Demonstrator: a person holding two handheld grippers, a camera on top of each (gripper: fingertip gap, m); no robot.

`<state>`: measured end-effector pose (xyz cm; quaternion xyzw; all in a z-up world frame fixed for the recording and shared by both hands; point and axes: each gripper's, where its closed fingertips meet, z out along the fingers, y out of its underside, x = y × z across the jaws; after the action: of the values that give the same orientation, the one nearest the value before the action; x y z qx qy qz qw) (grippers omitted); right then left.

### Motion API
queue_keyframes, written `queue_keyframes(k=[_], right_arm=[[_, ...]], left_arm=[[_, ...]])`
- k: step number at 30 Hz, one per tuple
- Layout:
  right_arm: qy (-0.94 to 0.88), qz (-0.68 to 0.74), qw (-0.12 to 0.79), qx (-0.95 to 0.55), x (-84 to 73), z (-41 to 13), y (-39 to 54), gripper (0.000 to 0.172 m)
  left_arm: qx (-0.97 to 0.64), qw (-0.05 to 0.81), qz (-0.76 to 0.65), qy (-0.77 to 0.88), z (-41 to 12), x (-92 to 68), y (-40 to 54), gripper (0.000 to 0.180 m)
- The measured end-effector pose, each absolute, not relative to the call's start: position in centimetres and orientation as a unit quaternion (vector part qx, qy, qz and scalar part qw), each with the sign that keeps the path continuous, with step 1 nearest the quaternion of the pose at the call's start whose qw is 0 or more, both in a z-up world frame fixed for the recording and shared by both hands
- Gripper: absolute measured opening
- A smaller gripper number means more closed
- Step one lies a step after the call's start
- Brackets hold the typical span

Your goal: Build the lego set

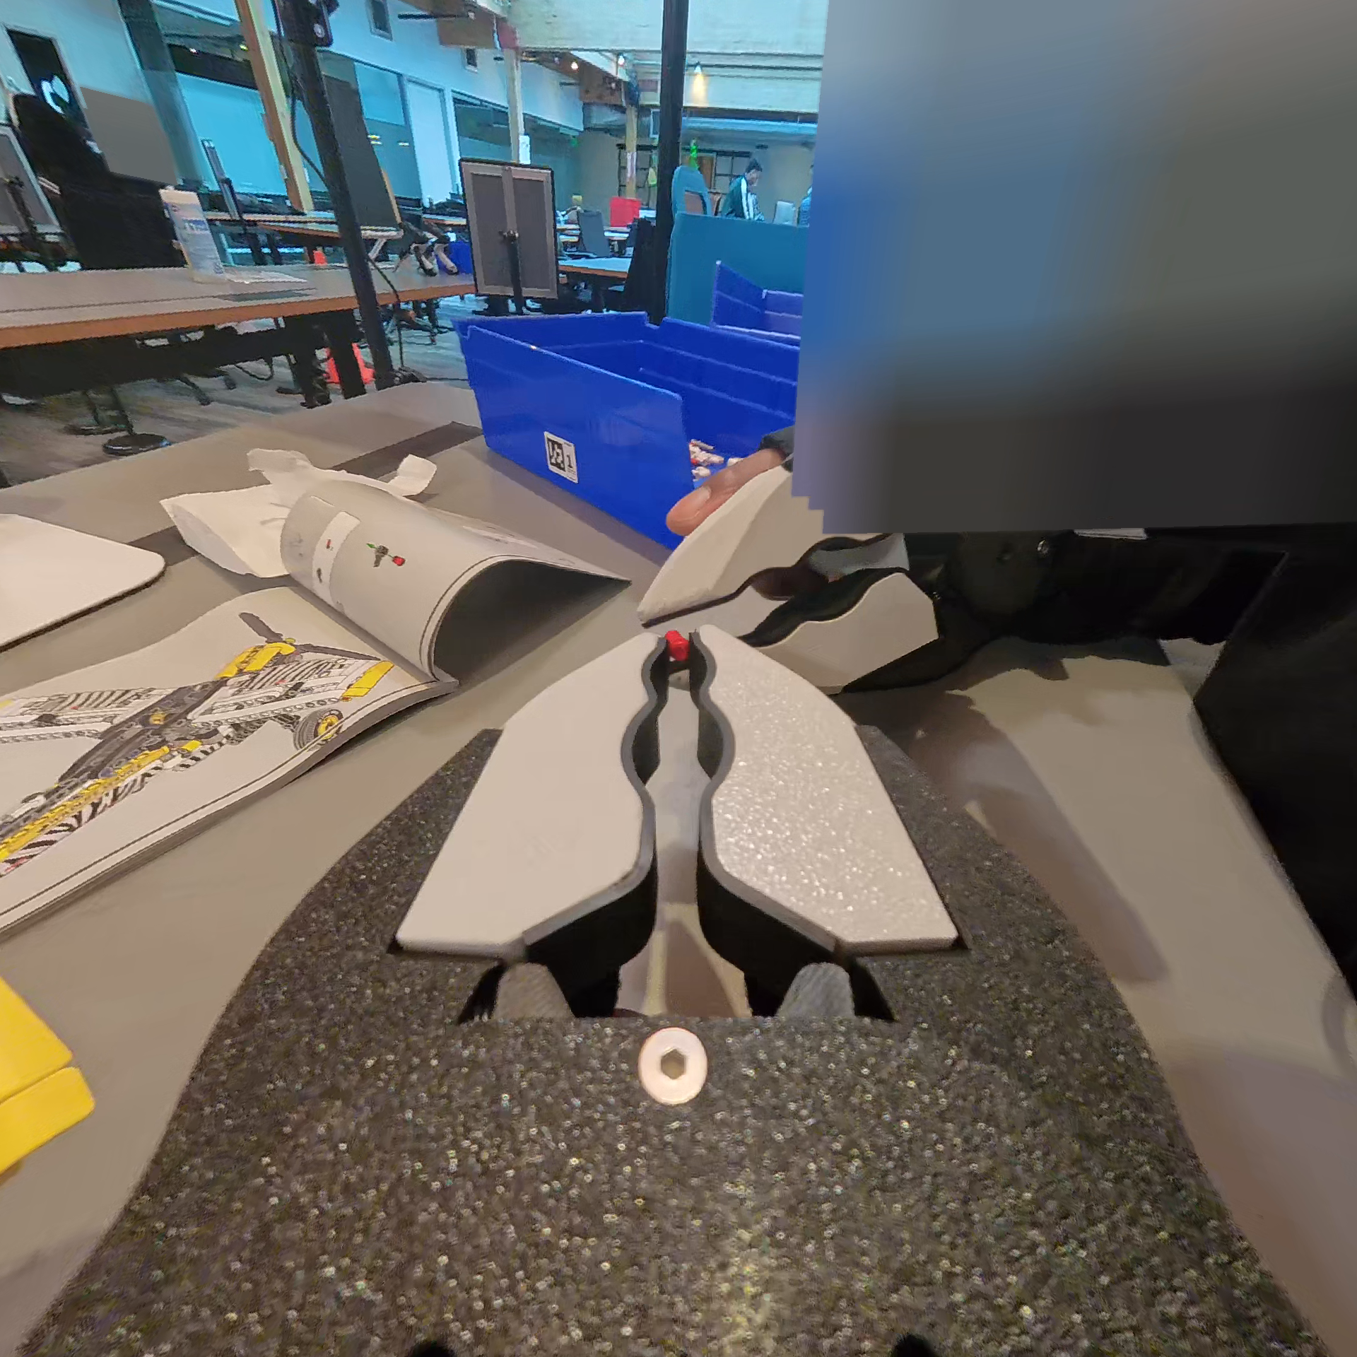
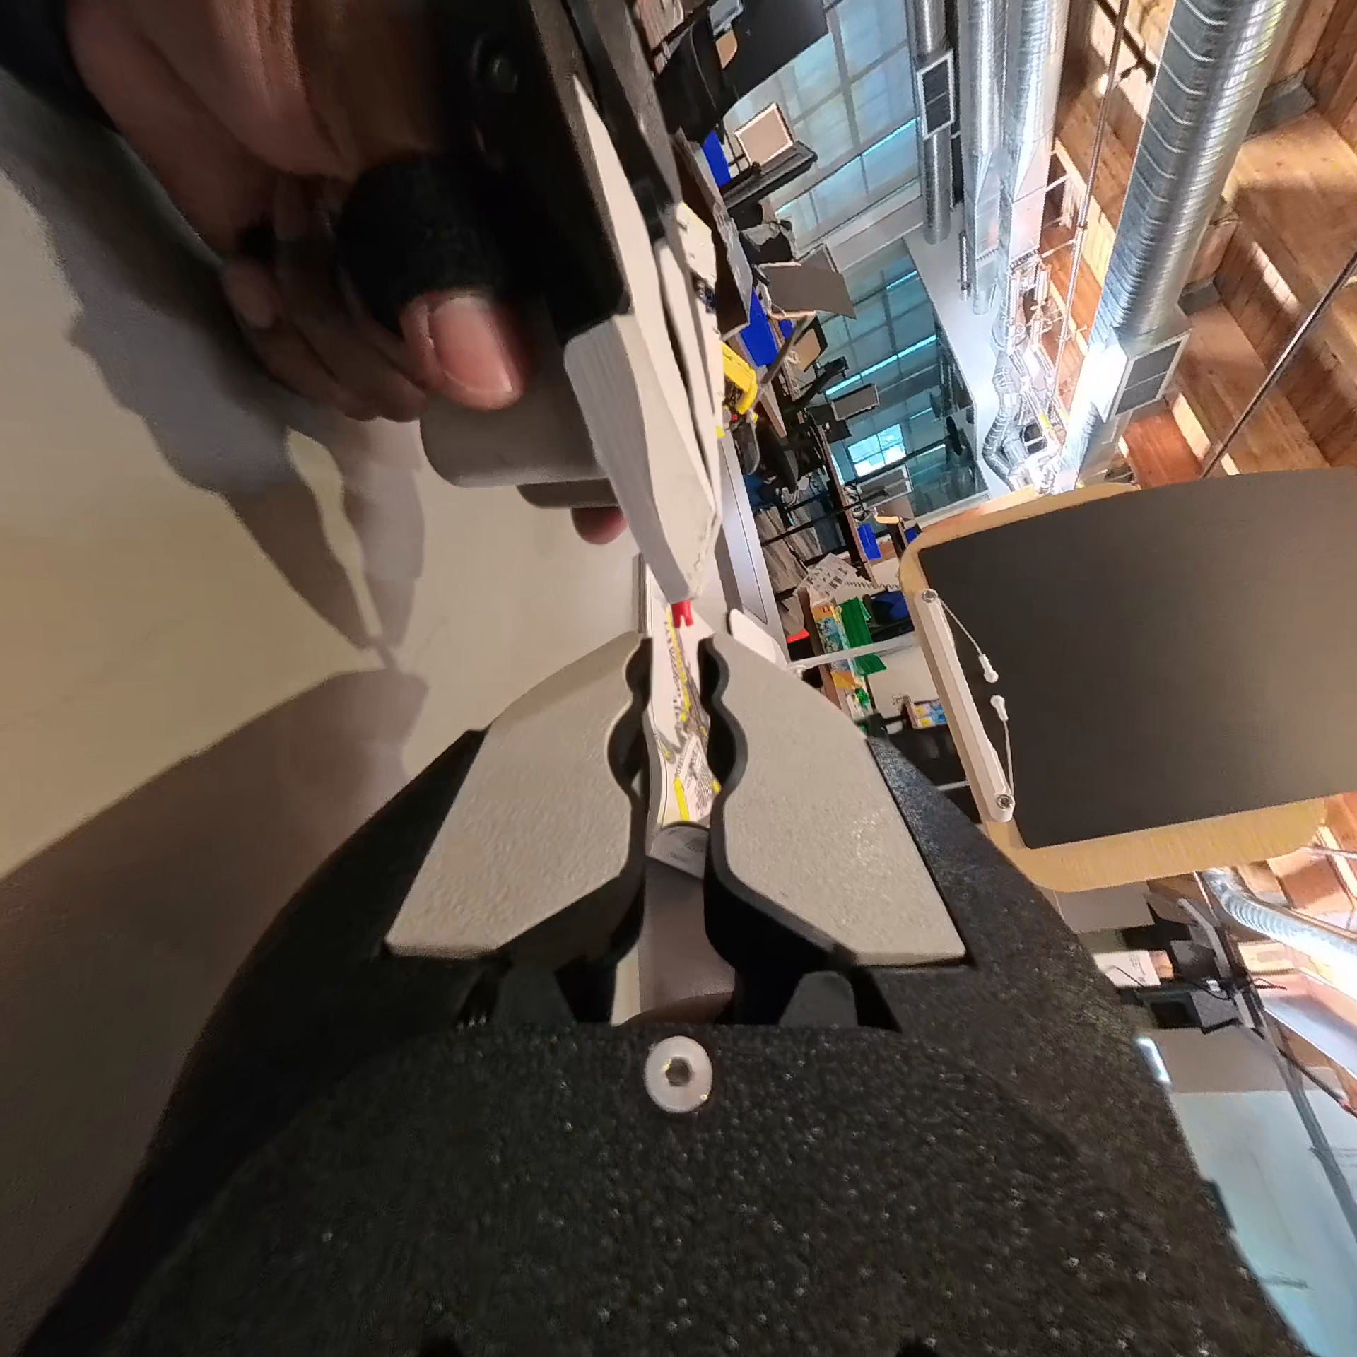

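Note:
My left gripper [image 1: 676, 652] is shut on a small red peg [image 1: 675, 645], which sits pinched at the very tips of its fingers above the grey table [image 1: 1028, 808]. The right gripper [image 1: 742, 609] lies turned on its side just right of the peg, held by a hand [image 1: 705, 507]. In the right wrist view my right gripper [image 2: 675, 650] is open and empty, with the booklet showing through the gap. The red peg [image 2: 683, 613] sticks out of the left gripper's fingers [image 2: 653, 470] just beyond my right fingertips, not between them.
An open instruction booklet [image 1: 220, 697] and crumpled white paper [image 1: 220, 514] lie to the left. A blue bin [image 1: 587, 396] with small parts stands behind. A yellow part [image 1: 29, 1087] is at the near left. A black board with a wooden rim [image 2: 1138, 661] stands beside the table.

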<state>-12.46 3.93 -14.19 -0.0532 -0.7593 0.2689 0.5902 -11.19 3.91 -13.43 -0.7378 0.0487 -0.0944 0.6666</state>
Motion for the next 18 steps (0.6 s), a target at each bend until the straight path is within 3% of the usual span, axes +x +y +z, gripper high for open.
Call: queue_keyframes(k=[18], right_arm=[[-0.758,0.245,0.603,-0.044,-12.42,-14.23,3.73,0.004]], left_arm=[[-0.742,0.662,-0.072,0.077,-13.79,-10.54,4.01,0.005]])
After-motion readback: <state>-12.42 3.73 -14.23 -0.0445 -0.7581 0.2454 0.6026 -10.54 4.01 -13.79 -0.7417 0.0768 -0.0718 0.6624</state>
